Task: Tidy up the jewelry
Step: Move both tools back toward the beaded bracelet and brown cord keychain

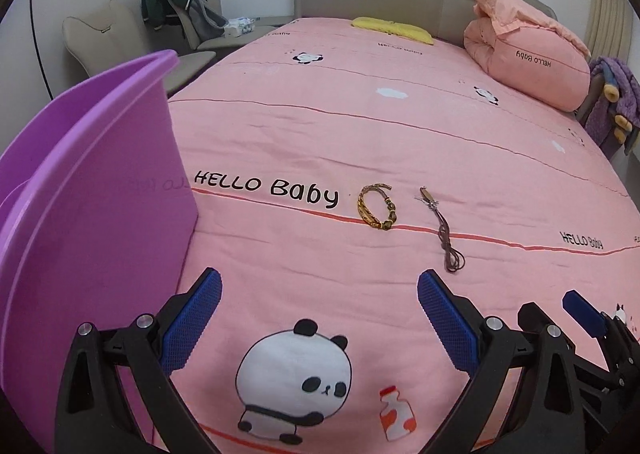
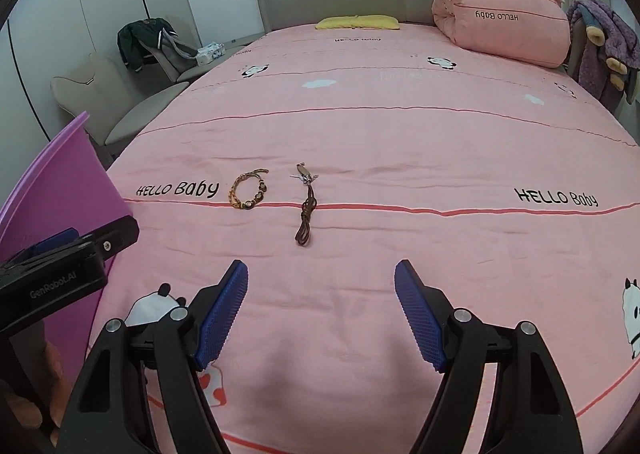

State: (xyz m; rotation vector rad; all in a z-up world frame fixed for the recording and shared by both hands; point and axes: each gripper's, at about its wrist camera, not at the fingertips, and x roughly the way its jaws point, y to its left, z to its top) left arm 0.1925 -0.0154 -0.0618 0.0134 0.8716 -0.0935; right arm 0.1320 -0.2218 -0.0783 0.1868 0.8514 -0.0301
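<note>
**Nothing sorted yet: both pieces lie loose on the bed**

The left claw [image 1: 319, 294] hangs released over the pink bedspread [image 1: 400, 142], its blue pads spread wide with nothing between them. The right claw [image 2: 321, 282] is likewise released and empty, low over the same sheet, just beside its partner.

Ahead of both, near the red printed line, lie the two pieces of jewelry. The beaded bracelet [image 1: 377, 207] rests in a loose ring just right of the "HELLO Baby" lettering. The cord necklace [image 1: 443, 232] lies a short way to the bracelet's right, apart from it, stretched roughly lengthwise with its small metal pendant at the far end and the doubled brown cord trailing toward the claws. Neither claw touches either piece.

The purple bin [image 1: 100, 190] stands on the bed at the left, close against the left claw. Only a little of its inside shows, so I cannot tell whether anything is in it.

Judging from this, the task stands at its very beginning: both visible pieces remain to be gathered, presumably into the bin. The bracelet sits nearer the left claw's line, the necklace nearer the right's. The thin cord lies flat against soft fabric, so pinching it cleanly may take a low, careful approach
</note>
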